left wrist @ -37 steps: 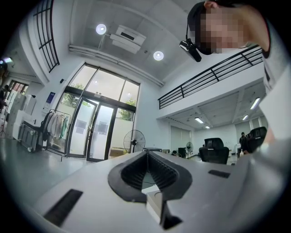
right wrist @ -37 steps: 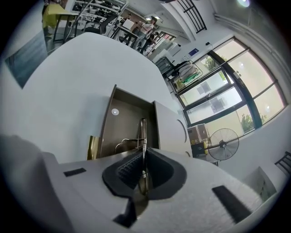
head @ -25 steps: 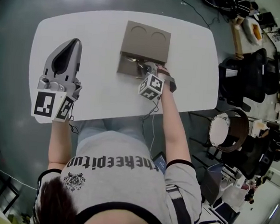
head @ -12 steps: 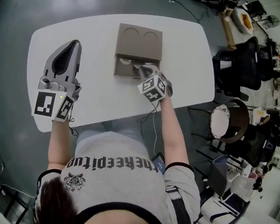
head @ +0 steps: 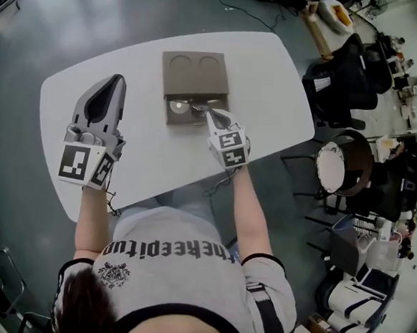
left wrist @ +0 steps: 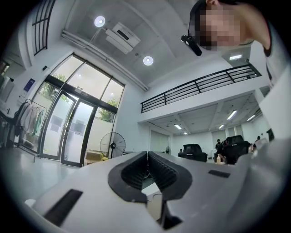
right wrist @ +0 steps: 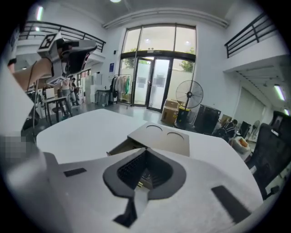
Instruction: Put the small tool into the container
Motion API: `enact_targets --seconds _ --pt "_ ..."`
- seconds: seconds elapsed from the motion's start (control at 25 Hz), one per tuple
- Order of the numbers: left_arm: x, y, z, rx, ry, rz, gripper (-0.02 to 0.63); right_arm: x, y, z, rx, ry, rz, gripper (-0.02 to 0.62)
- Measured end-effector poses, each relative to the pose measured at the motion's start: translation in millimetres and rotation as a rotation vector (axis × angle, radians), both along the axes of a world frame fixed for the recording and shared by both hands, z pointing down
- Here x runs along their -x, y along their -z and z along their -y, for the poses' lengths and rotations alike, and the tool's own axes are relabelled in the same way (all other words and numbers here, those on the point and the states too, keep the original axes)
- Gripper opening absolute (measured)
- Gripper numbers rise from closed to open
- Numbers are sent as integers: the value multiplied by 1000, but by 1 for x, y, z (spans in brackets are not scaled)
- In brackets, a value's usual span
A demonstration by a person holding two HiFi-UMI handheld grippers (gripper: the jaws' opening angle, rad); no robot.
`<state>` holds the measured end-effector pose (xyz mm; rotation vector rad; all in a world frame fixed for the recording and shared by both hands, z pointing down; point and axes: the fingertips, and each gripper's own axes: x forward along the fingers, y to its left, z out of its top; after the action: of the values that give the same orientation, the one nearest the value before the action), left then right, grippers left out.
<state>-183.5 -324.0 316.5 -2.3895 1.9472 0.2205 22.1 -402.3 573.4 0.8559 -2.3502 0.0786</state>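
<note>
Since the earlier frames, the right gripper (head: 214, 115) had drawn slightly toward the near side, and more of the drawer (head: 190, 123) showed. The small tool (head: 197, 109), judged to be the slim metallic piece, lay in that open drawer of the brown container (head: 194, 73), just right of a round pale item (head: 177, 106). Whether the two touched could not be determined.

The right gripper's tips stood over the drawer's right end, beside the tool. Its jaws met at the tips. A small glint showed in the hollow behind them, and it could not be told whether that was a held object or gripper hardware. The left gripper (head: 117, 82) hung over the left part of the table (head: 273, 81), well apart from the container, with its jaws together on nothing.

Placement appeared complete. The step in hand was judged to be clearing the drawer and possibly closing it. The right gripper should lift straight clear so as not to drag the tool. Any push on the drawer front should be central and straight toward the far side, since the container looked light and could slide or turn. The left gripper could brace its far wall.
</note>
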Motion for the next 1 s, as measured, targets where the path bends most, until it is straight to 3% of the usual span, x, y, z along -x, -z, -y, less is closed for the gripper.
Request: enact_targets --seconds 0.52,1.0 --pt "-32 3 -15 -4 -146 19 12 -38 55 -31 -96 -267 216 5" --pt "-48 0 -19 -1 -206 21 12 -61 123 -57 -244 -385 350 3"
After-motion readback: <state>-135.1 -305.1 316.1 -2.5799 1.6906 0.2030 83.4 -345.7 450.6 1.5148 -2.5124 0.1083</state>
